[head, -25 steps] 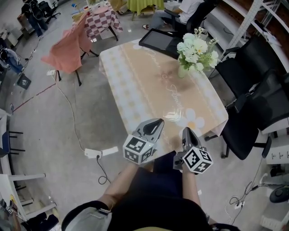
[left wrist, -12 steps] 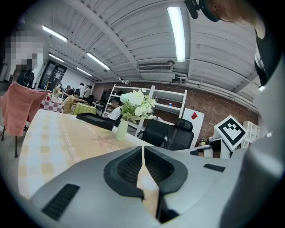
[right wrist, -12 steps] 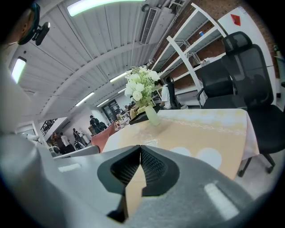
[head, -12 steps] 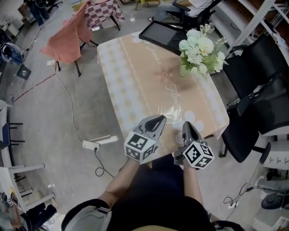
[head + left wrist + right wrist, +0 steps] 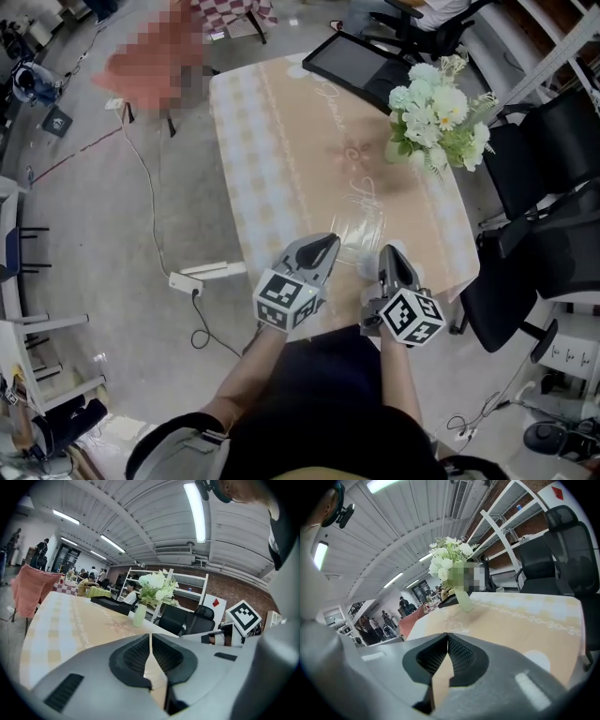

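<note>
Here the left gripper [image 5: 323,244] and right gripper [image 5: 389,253] hover over the bench [image 5: 300,141], fingers closed and empty; the flowers [image 5: 439,112] stand well ahead, nearer the right.

A grey concrete floor [image 5: 112,234] surrounds the worktop [image 5: 281,122]. Black office chairs [image 5: 544,141] stand off its right edge, and a white power strip [image 5: 208,275] lies off its left. Long ceiling lights [image 5: 195,510] shine above white shelving [image 5: 504,555].
</note>
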Available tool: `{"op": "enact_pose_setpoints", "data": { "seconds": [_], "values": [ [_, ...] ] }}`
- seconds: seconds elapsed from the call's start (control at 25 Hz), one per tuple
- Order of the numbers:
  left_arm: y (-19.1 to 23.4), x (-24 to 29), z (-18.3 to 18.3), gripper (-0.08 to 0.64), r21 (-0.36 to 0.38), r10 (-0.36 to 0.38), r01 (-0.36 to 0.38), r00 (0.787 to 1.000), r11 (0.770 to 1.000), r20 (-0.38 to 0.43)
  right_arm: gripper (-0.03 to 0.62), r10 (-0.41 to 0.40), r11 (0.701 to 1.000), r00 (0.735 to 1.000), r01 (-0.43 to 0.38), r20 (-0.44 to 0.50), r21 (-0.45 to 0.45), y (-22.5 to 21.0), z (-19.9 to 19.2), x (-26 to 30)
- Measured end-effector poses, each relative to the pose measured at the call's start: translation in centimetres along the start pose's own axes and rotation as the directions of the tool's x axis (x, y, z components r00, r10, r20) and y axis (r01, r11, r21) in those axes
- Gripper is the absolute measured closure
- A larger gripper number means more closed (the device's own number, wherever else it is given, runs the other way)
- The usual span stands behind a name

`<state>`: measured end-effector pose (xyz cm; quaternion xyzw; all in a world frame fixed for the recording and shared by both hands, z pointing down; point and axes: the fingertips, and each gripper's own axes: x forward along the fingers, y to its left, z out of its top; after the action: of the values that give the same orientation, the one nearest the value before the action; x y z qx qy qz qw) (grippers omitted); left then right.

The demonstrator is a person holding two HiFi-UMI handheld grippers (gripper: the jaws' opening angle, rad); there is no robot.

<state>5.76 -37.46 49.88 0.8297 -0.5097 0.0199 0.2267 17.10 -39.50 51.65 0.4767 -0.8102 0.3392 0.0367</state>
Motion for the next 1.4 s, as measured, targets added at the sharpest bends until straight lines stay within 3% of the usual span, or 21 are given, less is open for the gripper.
{"op": "enact_pose_setpoints", "data": {
  "seconds": [0.52, 1.08, 1.2, 1.4],
  "values": [
    [1.6, 2.4, -0.4, 0.537, -0.066, 0.067, -0.067, 0.998, 0.996, -0.006, 0.589, -0.009, 1.0, 0.995, 0.006, -0.099, -0.03, -2.3, 0.8, 4.0],
    [2.9, 3.7, -0.4, 0.537, -0.117, 0.119, -0.121, 0.993, 0.986, -0.025, 0.586, -0.079, 0.996, 0.962, 0.065, -0.26, -0.064, -4.7, -0.5, 7.2],
    [3.2, 3.9, -0.5, 0.537, -0.121, 0.126, -0.129, 0.992, 0.984, -0.032, 0.521, -0.084, 0.996, 0.956, 0.068, -0.282, -0.065, -4.9, -0.8, 7.6],
    [3.3, 4.4, -0.6, 0.537, -0.123, 0.126, -0.13, 0.991, 0.984, -0.039, 0.514, -0.092, 0.995, 0.949, 0.075, -0.302, -0.068, -5.2, -1.0, 8.0]
  ]
}}
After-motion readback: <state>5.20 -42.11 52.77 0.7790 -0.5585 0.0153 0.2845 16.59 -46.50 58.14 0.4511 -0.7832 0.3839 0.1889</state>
